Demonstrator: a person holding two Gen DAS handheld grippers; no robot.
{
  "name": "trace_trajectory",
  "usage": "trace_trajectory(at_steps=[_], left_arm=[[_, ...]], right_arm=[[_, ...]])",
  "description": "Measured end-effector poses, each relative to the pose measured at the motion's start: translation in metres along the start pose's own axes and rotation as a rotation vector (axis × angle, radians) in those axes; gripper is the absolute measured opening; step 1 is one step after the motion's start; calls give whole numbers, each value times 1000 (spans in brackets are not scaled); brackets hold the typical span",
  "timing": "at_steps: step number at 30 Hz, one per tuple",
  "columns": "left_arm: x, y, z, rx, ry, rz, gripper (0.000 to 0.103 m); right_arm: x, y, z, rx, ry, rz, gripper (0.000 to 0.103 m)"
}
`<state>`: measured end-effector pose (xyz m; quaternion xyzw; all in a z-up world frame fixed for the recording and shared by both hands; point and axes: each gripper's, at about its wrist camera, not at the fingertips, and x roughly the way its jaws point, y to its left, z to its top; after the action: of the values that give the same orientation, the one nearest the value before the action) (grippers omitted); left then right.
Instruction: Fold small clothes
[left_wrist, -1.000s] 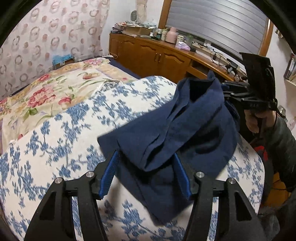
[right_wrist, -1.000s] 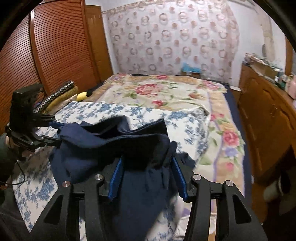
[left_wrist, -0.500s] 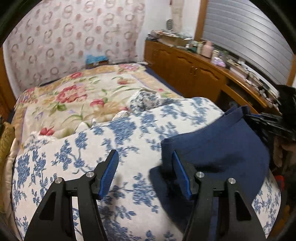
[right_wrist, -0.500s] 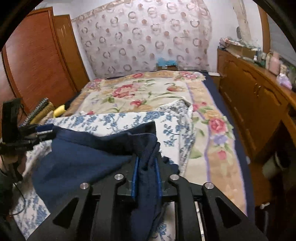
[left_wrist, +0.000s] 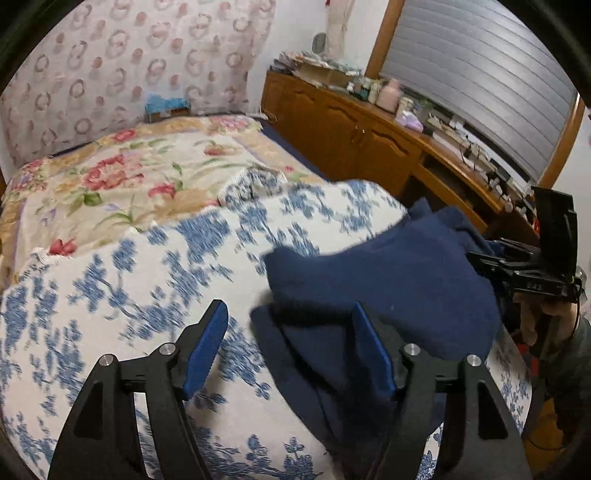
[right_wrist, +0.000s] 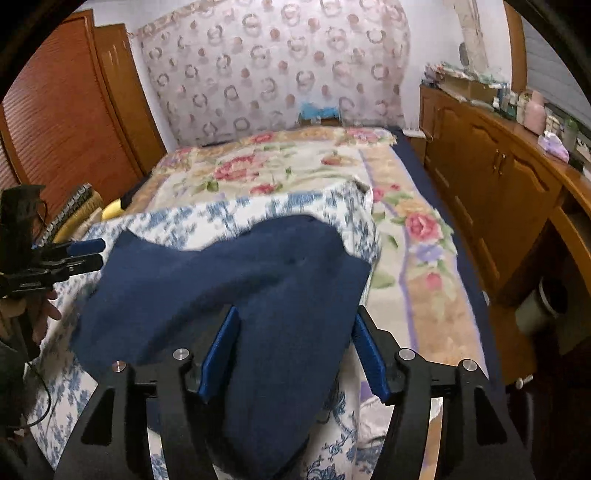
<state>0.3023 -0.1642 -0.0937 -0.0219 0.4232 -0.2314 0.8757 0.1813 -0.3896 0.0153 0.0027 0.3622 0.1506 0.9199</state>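
Observation:
A navy blue garment lies folded over on a blue-flowered white quilt. My left gripper is open above its near edge; the cloth runs between the fingers but is not pinched. The right gripper shows at the garment's far side in the left wrist view. In the right wrist view the garment spreads over the quilt. My right gripper is open with cloth lying between its fingers. The left gripper shows at the garment's left edge there, jaws apart.
A bed with a red-flowered cover lies beyond the quilt. A long wooden cabinet with clutter on top runs along the right. A wooden wardrobe stands at the left. The floor gap beside the bed is narrow.
The right gripper was open, shut on the garment's edge half a second ago, and has opened again, leaving the cloth lying flatter. The left gripper stayed open and shifted.

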Motion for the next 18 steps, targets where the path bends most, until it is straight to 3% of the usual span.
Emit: trace_trajectory(at_steps=[5, 12, 14, 16, 18], left_arm=[[18, 3, -7, -51, 71, -42, 71], [16, 2, -7, -79, 65, -107, 71], [17, 0, -7, -75, 64, -123, 69], [17, 0, -8, -74, 54, -130, 63], [15, 4, -8, -88, 51, -149, 37]], right_arm=[[15, -6, 8, 53, 46, 2, 69], [25, -5, 14, 68, 47, 48, 69], [30, -5, 14, 65, 50, 64, 63], [33, -4, 14, 57, 54, 79, 56], [38, -4, 12, 57, 59, 101, 48]])
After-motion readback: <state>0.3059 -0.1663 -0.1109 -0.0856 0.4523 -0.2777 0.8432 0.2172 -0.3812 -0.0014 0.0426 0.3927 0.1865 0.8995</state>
